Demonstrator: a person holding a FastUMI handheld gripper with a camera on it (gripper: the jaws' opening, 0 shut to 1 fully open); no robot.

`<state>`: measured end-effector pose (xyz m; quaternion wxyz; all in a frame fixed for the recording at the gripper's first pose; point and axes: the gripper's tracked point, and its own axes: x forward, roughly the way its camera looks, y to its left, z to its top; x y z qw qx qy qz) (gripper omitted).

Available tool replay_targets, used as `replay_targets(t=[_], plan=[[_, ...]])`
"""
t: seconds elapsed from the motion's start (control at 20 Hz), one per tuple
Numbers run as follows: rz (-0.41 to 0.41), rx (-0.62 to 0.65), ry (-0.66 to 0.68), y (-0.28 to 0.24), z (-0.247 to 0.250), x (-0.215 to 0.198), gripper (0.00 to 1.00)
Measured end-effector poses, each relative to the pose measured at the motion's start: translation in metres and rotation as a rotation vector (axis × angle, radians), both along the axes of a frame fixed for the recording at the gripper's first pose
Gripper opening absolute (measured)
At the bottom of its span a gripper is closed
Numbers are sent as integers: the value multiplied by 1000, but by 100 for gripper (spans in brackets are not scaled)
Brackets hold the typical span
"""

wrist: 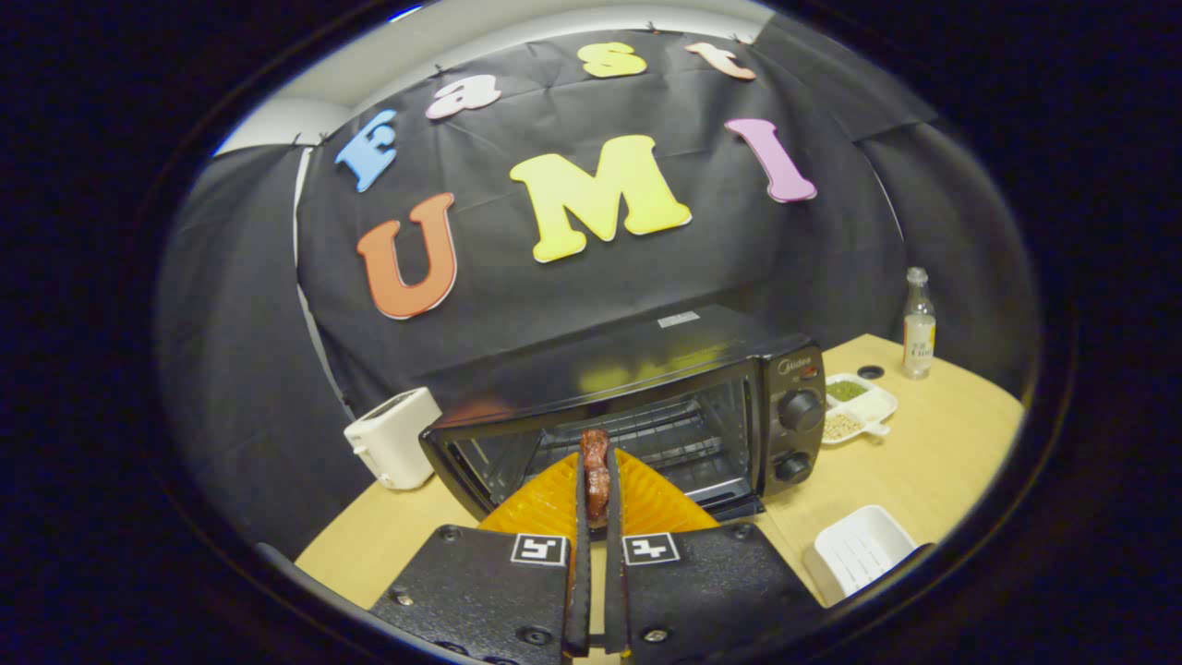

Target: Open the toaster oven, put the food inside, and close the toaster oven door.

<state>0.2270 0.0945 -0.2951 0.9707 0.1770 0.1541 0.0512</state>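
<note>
Textured tongs (597, 517) plates, silver screws, square markers

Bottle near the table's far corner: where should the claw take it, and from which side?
Grip the bottle around its straight body, coming level from the open near side; it stands upright, narrow at the neck. For now the claw is shut on the food.

Recording booth, black cloth wall (231, 323), wooden table (933, 453)

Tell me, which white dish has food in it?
The white divided dish beside the toaster oven holds green and pale bits. The ribbed white tray nearer the tongs holds nothing.
</note>
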Motion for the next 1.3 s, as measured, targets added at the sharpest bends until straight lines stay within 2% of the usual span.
replay_targets(t=[0.3,0.45,0.55,0.75,1.0,1.15,1.3], plan=[[-83,335,14,9,-29,44,9],[-115,407,38,7,-46,65,9],[-121,395,56,5,-53,80,9],[-113,327,56,3,-52,81,12],[-131,207,72,-6,-60,84,25],[-138,161,84,-9,-60,83,29],[-137,136,100,-12,-60,77,49]])
